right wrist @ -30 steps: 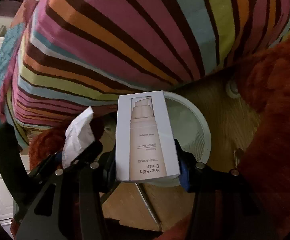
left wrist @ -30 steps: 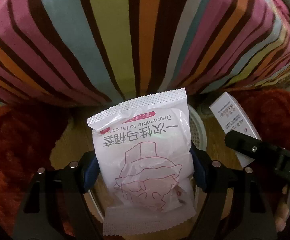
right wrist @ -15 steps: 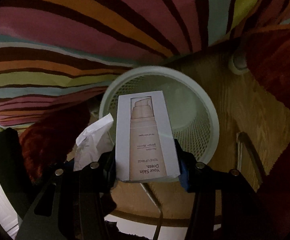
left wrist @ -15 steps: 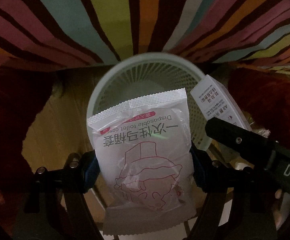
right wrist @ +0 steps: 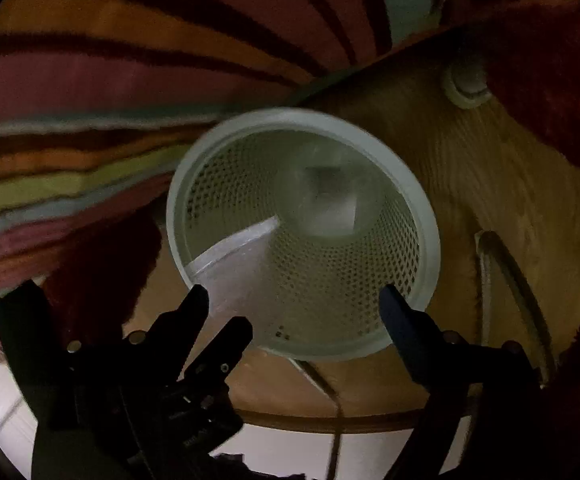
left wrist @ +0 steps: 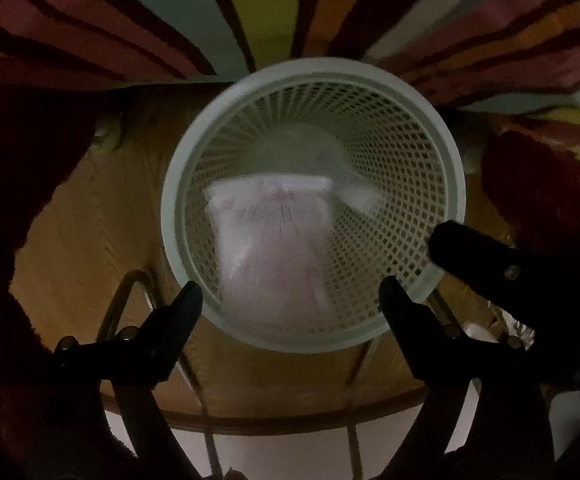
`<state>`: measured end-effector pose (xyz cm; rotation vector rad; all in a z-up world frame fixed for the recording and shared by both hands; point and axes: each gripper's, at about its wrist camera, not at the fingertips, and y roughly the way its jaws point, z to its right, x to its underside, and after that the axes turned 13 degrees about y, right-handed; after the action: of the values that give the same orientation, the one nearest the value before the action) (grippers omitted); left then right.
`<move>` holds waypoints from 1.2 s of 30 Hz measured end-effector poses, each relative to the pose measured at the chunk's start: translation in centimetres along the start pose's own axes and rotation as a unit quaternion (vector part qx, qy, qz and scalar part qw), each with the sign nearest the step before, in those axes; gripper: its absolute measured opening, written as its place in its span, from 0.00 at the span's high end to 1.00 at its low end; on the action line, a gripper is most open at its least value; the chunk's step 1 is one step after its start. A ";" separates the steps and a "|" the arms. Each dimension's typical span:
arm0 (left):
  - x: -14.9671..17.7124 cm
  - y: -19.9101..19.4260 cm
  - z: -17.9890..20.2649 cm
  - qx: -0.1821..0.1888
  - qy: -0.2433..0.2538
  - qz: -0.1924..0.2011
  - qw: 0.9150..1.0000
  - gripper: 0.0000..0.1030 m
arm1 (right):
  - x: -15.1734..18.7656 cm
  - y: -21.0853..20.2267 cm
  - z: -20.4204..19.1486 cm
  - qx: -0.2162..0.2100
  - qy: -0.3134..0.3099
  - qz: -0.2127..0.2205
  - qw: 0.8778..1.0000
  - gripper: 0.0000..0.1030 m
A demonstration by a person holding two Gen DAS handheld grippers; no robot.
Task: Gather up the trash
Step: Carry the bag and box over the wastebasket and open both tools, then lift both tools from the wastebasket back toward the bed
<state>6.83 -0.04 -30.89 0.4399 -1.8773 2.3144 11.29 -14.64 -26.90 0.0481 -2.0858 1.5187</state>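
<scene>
Both the left gripper (left wrist: 290, 292) and right gripper (right wrist: 294, 300) hang spread and empty over the pale perforated plastic wastebasket (left wrist: 446, 184), where a blurred white plastic packet (left wrist: 270, 248) and seemingly a small box (right wrist: 330, 200) lie, dropped as trash.

I count 1 basket (left wrist: 448, 184), w/ 2 items in it: 1 packet (left wrist: 274, 248) & 1 box (right wrist: 330, 204). Beside basket: 2 red rugs (left wrist: 22, 168), 1 striped cushion (left wrist: 274, 4).
</scene>
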 end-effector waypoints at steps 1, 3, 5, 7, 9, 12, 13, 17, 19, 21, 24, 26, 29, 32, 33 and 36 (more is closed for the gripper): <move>0.0 -0.1 -0.1 -0.001 -0.004 0.002 1.000 0.15 | -0.2 0.0 0.2 -0.003 0.005 0.002 1.000 0.15; -0.1 -0.2 -0.1 0.002 -0.007 0.005 1.000 0.15 | -0.4 -0.1 0.6 -0.006 0.015 0.005 1.000 0.15; -0.1 -0.2 0.0 0.001 -0.004 0.006 1.000 0.15 | -0.6 0.0 0.8 -0.010 0.017 0.002 1.000 0.15; 0.0 -0.2 0.3 0.001 -0.002 0.008 1.000 0.15 | -0.7 0.1 0.8 -0.011 0.014 0.002 1.000 0.15; 0.0 -0.3 0.1 0.001 -0.001 0.011 1.000 0.15 | -0.6 0.0 1.1 -0.011 0.011 0.003 1.000 0.15; 0.4 -1.0 0.1 0.001 -0.004 0.017 1.000 0.15 | -0.2 -0.1 1.6 -0.013 0.014 0.003 1.000 0.15; 0.5 -1.1 0.1 0.001 -0.006 0.020 1.000 0.15 | -0.2 -0.1 1.9 -0.015 0.014 0.002 1.000 0.15; 0.8 -1.9 0.2 0.008 -0.009 0.031 0.999 0.15 | 0.3 -0.9 1.7 -0.033 0.017 -0.008 0.999 0.15; 0.8 -2.2 0.0 0.012 -0.013 0.039 0.999 0.15 | 0.3 -1.1 1.9 -0.041 0.018 -0.009 0.999 0.15; 1.0 -2.6 -0.3 0.014 -0.018 0.045 0.999 0.15 | 0.3 -1.2 2.1 -0.050 0.019 -0.011 0.999 0.07; 1.2 -3.1 -0.6 0.021 -0.027 0.055 0.998 0.15 | 0.5 -1.5 2.0 -0.068 0.022 -0.016 0.997 0.08; 1.3 -3.5 -0.9 0.026 -0.035 0.065 0.997 0.15 | 0.7 -1.8 1.8 -0.081 0.023 -0.016 0.996 0.08; 1.6 -4.1 -1.3 0.027 -0.042 0.078 0.996 0.15 | 1.1 -2.2 1.6 -0.091 0.022 -0.017 0.995 0.08; 1.9 -5.0 -1.3 0.025 -0.038 0.093 0.995 0.15 | 1.4 -2.4 1.5 -0.103 0.018 -0.021 0.994 0.08; 2.1 -5.3 -1.2 0.023 -0.036 0.098 0.994 0.15 | 1.5 -2.5 1.4 -0.106 0.018 -0.021 0.994 0.08; 2.5 -6.4 -1.0 0.016 -0.027 0.119 0.992 0.15 | 1.8 -3.1 1.3 -0.133 0.013 -0.019 0.991 0.08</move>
<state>6.14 2.15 -24.30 0.3006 -2.0189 2.5081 10.26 -16.42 -23.70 -0.0317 -2.2340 1.2020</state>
